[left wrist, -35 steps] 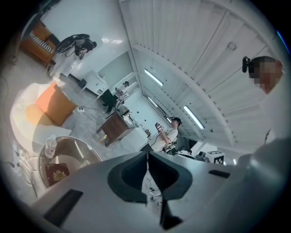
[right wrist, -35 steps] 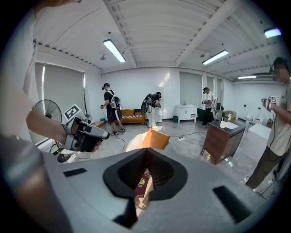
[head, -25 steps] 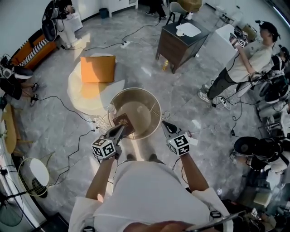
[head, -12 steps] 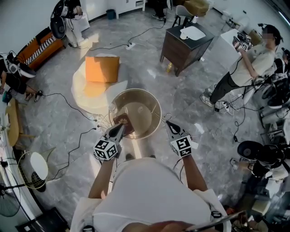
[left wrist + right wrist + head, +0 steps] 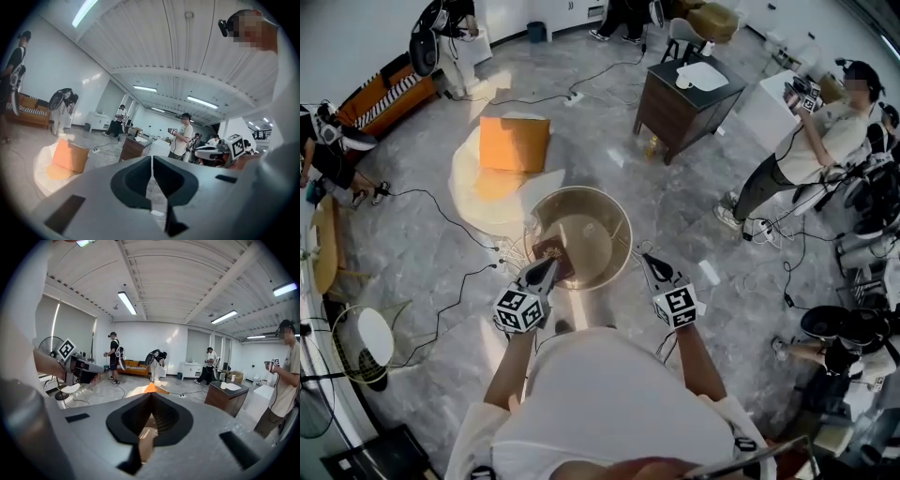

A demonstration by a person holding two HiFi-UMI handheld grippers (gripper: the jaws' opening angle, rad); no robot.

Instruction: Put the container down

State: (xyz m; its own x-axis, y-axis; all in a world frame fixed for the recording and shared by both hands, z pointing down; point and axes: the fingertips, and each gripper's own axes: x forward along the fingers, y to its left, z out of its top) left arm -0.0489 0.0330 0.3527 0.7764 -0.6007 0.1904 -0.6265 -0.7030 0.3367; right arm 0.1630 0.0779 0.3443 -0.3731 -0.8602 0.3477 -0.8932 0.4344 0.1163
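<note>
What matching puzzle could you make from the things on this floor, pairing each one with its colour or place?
Things:
1. container
2. square block
3. cabinet
4. fan

Descriptions:
A. dark brown, with something white on top
B. orange, resting on a pale cushion
C. white and round, near the left edge
D. beige and round, right in front of the person

Pairs: 1-D, 2-B, 3-A, 4-C
</note>
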